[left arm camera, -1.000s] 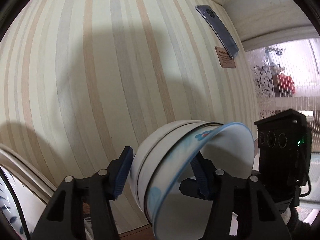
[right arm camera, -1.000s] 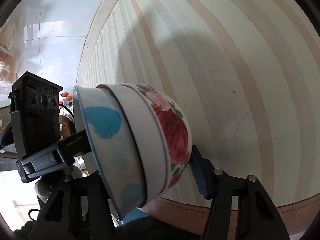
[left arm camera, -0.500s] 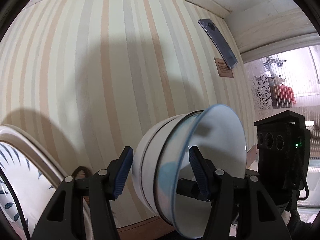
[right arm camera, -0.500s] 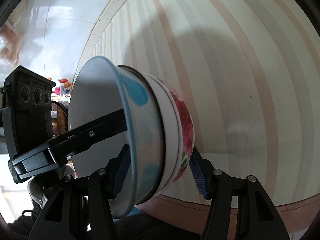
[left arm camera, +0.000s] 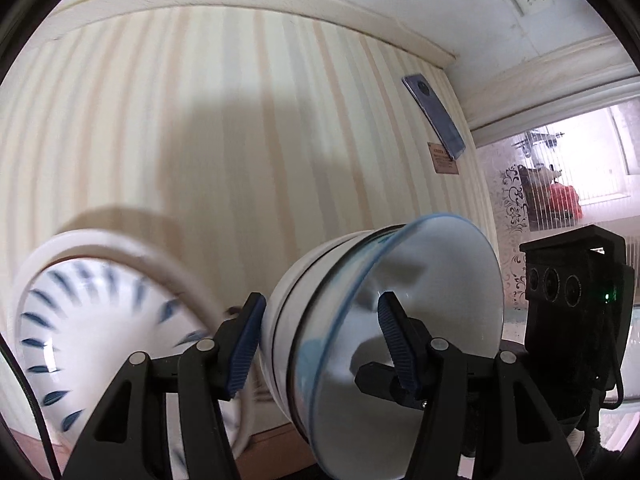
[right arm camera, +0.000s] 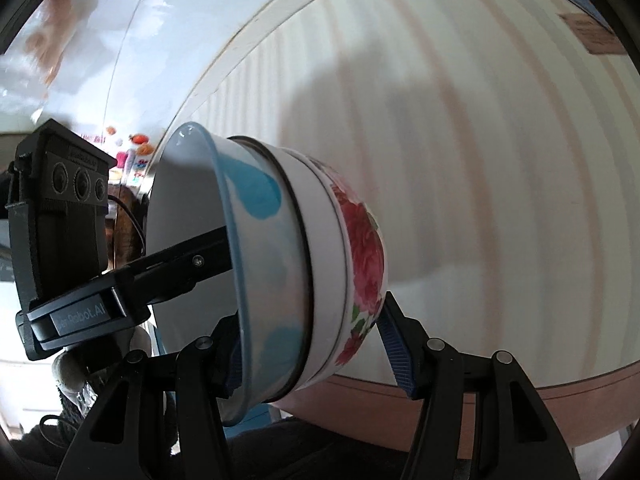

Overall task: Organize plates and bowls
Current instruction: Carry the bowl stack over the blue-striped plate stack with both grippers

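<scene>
The stack of 3 nested bowls fills the gap of the left tool, one finger outside it and one inside the innermost bowl, so nothing more passes there. To that tool's left, a leaf-patterned plate stands close beside its outer finger. On its right the right tool crowds in. Ahead, the striped worktop lies bare as far as a phone and a small card, both well ahead and to the right.
</scene>
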Motion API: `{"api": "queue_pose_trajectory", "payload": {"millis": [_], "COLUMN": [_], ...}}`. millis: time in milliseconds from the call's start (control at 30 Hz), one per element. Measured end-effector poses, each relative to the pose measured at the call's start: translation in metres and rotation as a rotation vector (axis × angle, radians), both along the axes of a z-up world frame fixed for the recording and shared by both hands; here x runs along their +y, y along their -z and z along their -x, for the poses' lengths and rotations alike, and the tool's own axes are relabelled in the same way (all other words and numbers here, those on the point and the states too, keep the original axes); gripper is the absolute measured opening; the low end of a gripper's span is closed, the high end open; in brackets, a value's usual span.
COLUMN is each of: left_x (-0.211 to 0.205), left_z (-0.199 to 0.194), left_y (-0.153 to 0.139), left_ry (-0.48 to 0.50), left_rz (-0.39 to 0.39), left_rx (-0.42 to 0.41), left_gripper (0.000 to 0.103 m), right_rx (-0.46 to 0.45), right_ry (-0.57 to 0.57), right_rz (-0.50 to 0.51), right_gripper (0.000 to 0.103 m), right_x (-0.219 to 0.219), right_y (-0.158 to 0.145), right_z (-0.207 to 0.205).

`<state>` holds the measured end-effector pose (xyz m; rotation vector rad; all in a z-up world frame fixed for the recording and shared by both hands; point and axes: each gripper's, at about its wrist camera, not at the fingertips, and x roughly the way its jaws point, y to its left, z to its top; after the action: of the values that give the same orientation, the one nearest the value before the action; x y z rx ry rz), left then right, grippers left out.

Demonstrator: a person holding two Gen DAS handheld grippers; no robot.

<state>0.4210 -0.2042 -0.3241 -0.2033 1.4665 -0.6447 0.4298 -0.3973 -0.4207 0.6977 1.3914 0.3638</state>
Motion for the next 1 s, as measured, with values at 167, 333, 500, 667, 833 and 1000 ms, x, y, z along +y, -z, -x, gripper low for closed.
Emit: {"api": "queue_pose_trajectory", "payload": {"millis": [167, 333, 500, 667, 833, 1000], "left_x": [0.048, 0.091, 0.123, 0.14, 0.145, 0.148], "left_z": [0.004, 0.009, 0.01, 0.005, 0.001, 0.003], "left_y": [-0.009, -0.003, 0.006, 0.014, 0.02, 0.025], "left_ry": [-0.047, -0.102, -0.142, -0.17, -0.166, -0.151], "left_rz": [-0.02, -0.046, -0.065, -0.065, -0.073, -0.078], "left_rx": [-0.015, -0.01, -0.021, -0.028, -0.028, -0.03], "left_gripper": [0.055, 0.055, 0.055, 0.055, 0.055, 0.055], "right_rx": [-0.015, -0.022, -0.02, -0.017, -0.018, -0.018], "right_ry": [-0.024, -0.068, -0.099, -0.107, -0.109, -0.096], "right_rz": [-0.031, -0.045, -0.047, -0.035, -0.014, 0.0], "right_gripper": [0.06, 0.06, 0.06, 0.06, 0.06, 0.06], "right_x": [0.039, 0.089, 0.125, 0.143, 0.15, 0.15], "right_y": [-0.004, -0.001, 0.012, 0.024, 0.031, 0.034], "right_z": [0.003, -0.002, -0.009, -0.011, -0.012, -0.011]}}
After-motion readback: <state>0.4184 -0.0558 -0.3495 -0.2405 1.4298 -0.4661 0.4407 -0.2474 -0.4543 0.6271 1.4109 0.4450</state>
